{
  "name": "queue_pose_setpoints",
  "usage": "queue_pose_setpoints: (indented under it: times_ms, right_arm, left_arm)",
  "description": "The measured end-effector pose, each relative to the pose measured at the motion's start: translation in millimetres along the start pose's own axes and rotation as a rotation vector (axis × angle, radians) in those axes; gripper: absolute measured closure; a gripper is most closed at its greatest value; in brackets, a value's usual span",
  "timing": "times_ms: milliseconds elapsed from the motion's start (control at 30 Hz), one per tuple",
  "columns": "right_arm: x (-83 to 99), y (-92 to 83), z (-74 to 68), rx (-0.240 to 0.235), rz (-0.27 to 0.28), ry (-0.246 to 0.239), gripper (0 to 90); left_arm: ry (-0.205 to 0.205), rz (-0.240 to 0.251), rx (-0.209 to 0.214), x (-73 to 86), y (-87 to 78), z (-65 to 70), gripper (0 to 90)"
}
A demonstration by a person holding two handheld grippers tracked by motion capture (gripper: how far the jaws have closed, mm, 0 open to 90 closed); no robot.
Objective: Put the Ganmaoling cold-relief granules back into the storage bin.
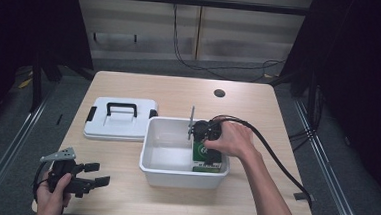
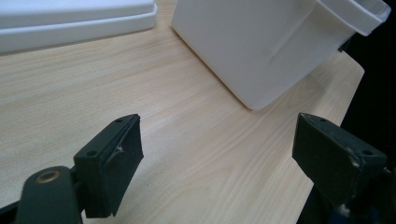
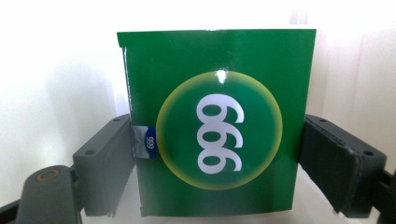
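Observation:
A green box (image 3: pixel 217 135) with a yellow-rimmed circle and white "999" stands inside the white bin (image 1: pixel 148 145), at its right end. My right gripper (image 3: pixel 217 156) reaches down into the bin, and its two jaws press the box's left and right sides. In the high view the box (image 1: pixel 207 158) shows under the hand and right gripper (image 1: pixel 206 138). My left gripper (image 1: pixel 100 174) rests low over the table's front left corner, open, with only bare wood between its jaws (image 2: pixel 217 149). It faces the bin's outer wall (image 2: pixel 261 46).
A white lid (image 1: pixel 120 118) with a black handle lies flat left of the bin; its edge (image 2: pixel 70 21) shows in the left gripper view. A round cable hole (image 1: pixel 219 93) sits at the table's back. The right gripper's black cable (image 1: pixel 275 158) loops over the table's right side.

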State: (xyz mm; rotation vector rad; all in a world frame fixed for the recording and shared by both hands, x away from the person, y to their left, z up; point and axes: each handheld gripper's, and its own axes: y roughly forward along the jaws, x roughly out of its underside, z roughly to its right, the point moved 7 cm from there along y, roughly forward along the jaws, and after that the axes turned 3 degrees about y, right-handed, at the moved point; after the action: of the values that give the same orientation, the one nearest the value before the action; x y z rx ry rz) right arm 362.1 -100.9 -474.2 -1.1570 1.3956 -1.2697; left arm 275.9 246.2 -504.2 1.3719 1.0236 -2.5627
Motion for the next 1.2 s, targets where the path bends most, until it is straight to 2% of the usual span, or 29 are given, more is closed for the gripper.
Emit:
queue_pose_setpoints:
  times_ms: [233,333,567,633,700,800,833,1000,1133,1200]
  right_arm:
    - [0.0,1.1,0.0,0.01,-0.002,-0.009,14.3]
    - [0.0,2.1,-0.1,0.001,-0.006,-0.007,14.0]
    - [0.7,1.4,-0.2,-0.004,-0.013,0.018,13.6]
    - [1.0,1.1,0.3,0.006,0.003,0.027,13.1]
    - [2.3,0.8,-1.2,-0.003,0.01,0.038,13.1]
    - [3.8,0.7,-0.8,0.001,0.019,0.031,13.0]
    - [5.7,-2.0,-2.4,-0.006,0.023,0.05,13.0]
    - [9.5,-6.7,-2.0,0.001,0.047,0.05,13.1]
    - [11.6,-13.1,-4.3,-0.006,0.089,0.036,12.9]
    - [11.0,-15.8,-4.4,0.007,0.134,0.027,11.7]
  left_arm:
    - [0.003,-0.001,0.002,0.2,-0.2,-0.4,16.1]
    - [0.003,0.0,0.002,0.3,-0.3,-0.2,16.1]
    - [0.003,0.002,0.003,0.3,-0.7,0.2,16.1]
    - [0.005,0.003,0.002,0.3,-1.0,0.4,16.1]
    - [0.008,0.001,0.0,0.3,-1.2,0.5,16.1]
    - [0.006,-0.001,0.0,0.5,-0.9,0.5,16.1]
    - [0.006,0.001,-0.001,0.3,-0.9,0.1,16.1]
    - [0.004,0.002,-0.001,0.4,-0.8,0.1,16.1]
    - [0.004,-0.001,0.002,0.6,-0.7,1.0,16.1]
    - [0.006,-0.001,0.001,0.6,-0.6,0.9,16.1]
